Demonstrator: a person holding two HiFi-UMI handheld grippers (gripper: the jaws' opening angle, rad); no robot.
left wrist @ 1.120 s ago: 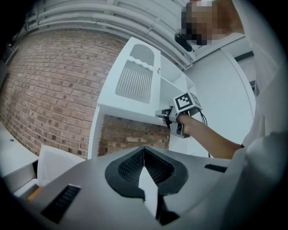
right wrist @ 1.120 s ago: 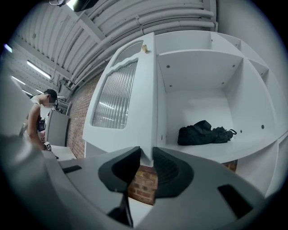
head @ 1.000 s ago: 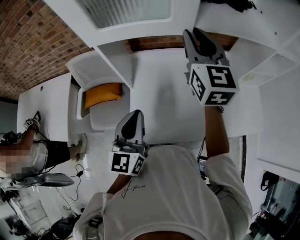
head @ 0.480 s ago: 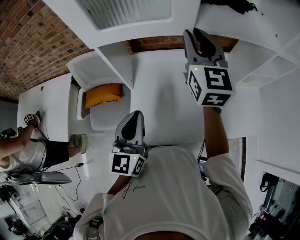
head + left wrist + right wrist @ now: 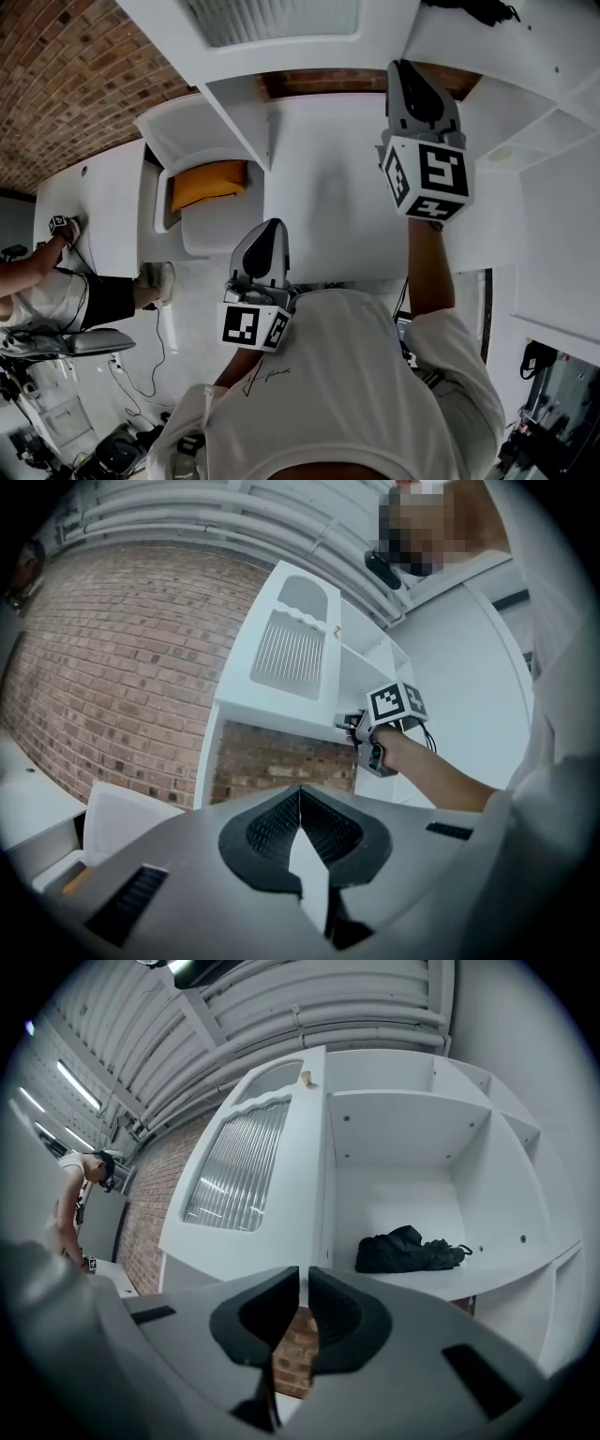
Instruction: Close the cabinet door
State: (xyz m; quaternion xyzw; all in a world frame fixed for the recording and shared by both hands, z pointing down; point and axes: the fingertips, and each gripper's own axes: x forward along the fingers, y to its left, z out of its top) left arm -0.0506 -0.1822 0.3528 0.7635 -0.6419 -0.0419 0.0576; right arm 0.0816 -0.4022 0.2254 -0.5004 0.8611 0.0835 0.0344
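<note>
White cabinet door (image 5: 239, 1171) open | right gripper (image 5: 412, 75) fingers closed, empty | left gripper (image 5: 270, 231) likewise

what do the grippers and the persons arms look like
The left gripper and right gripper are grey tapered shells with black ribbed pads. Each carries a white cube with black square markers. The person wears a white short-sleeved T-shirt.

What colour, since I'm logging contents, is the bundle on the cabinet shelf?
The bundle is black; right gripper view shows it best.
</note>
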